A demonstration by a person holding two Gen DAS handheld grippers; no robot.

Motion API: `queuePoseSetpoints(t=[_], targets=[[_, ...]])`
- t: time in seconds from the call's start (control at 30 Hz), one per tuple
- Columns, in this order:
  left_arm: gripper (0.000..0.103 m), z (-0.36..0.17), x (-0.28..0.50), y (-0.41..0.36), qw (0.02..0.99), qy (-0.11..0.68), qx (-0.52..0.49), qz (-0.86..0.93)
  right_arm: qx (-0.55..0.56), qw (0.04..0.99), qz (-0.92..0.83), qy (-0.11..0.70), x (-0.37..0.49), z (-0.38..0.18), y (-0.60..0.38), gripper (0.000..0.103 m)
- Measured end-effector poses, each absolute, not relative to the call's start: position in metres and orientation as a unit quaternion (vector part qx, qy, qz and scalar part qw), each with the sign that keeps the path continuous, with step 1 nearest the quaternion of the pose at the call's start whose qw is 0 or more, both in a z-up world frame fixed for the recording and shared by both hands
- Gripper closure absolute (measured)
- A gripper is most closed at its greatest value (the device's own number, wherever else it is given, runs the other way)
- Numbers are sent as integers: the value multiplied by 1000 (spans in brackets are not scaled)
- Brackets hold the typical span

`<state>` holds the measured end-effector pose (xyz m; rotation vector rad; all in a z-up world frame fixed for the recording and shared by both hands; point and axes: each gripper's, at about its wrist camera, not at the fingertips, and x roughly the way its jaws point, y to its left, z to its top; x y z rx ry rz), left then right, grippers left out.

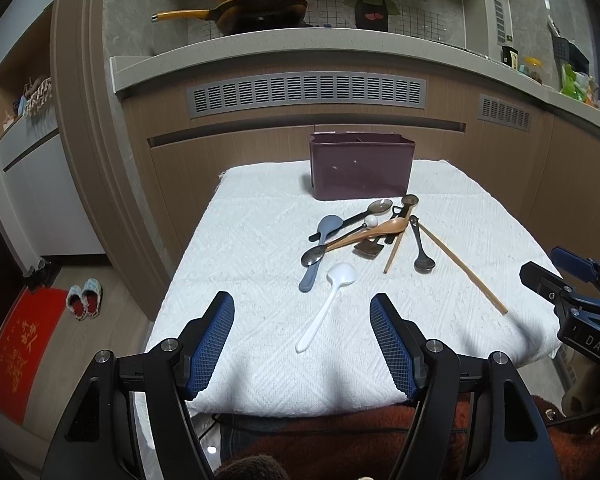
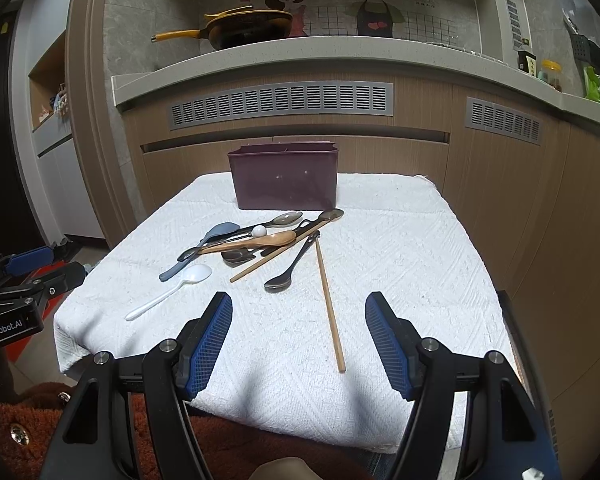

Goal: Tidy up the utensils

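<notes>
Right, both your left gripper (image 1: 302, 344) and right gripper (image 2: 299, 342) hover open, empty; utensils (image 2: 260, 244) lie heaped before the maroon holder (image 2: 284, 180); start with the stray white spoon (image 1: 328, 304), pinching mid-handle

A: Left gripper (image 1: 302, 306): black angular frame; blue ribbed pads (image 1: 216, 340); silver screws at the joints; a black cable beneath.

B: Right gripper (image 2: 299, 306), same build; white "DAS" and "GenRobot.AI" lettering on the housings; rust-brown fleece clothing (image 2: 16, 416) with metal snaps.
</notes>
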<state>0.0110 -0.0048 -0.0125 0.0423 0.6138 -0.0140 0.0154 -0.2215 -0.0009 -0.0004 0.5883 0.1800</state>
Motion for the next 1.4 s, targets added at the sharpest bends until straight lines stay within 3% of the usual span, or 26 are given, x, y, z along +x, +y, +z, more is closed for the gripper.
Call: queuePoseSetpoints(t=[1.4], targets=[[32, -18, 6, -6, 952, 306, 22, -8, 0, 952, 89, 294, 15, -3, -222, 37]])
